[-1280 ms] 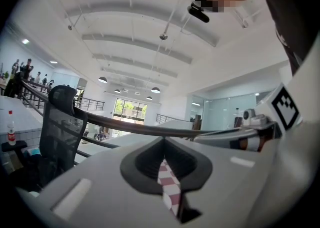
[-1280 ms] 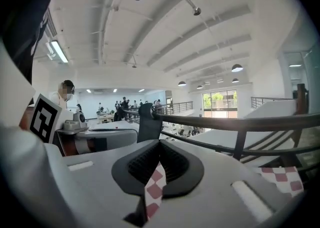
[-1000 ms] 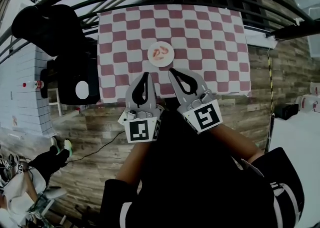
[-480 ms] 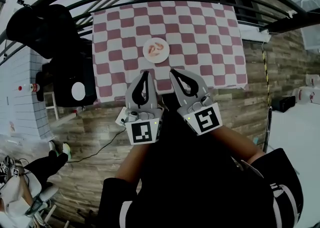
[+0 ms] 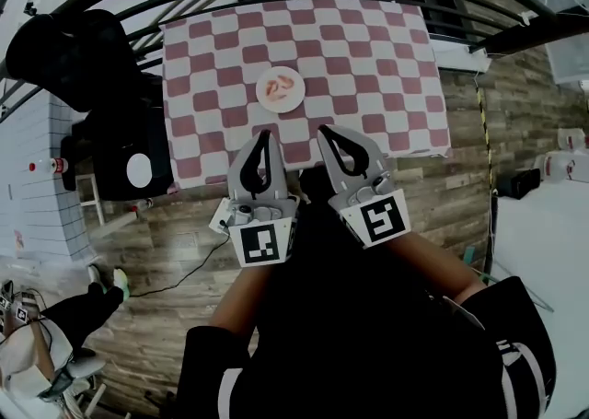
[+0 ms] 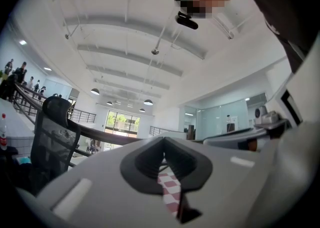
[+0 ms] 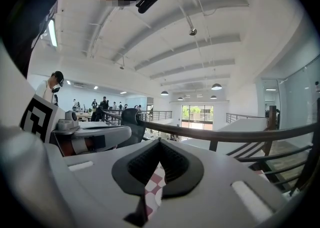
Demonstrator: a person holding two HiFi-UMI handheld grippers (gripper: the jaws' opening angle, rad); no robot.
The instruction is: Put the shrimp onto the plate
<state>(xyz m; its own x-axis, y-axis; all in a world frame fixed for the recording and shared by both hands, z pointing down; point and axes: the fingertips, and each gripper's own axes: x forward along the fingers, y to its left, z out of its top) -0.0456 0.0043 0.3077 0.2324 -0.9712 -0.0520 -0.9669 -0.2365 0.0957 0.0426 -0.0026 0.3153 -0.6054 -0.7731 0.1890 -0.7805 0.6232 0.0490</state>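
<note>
Looking down from the head view, the two pink shrimp [image 5: 273, 87] lie on the small round white plate [image 5: 296, 101], which stands near the middle of the bench covered with a red-and-white checked cloth [image 5: 368, 58]. The left hand-held gripper [image 5: 266, 136] and the right hand-held gripper [image 5: 322, 131] are both near the front edge of the bench, well apart from the plate. Each has its jaws together and carries nothing; only a thin strip of the cloth shows through the gap behind the tips. I judge that the task is already done here. The danger now is a careless reach. Closed tips that go forward to the plate could push it over the smooth cloth or knock a shrimp from the low rim. Catching the cloth edge could also drag the plate.
</note>
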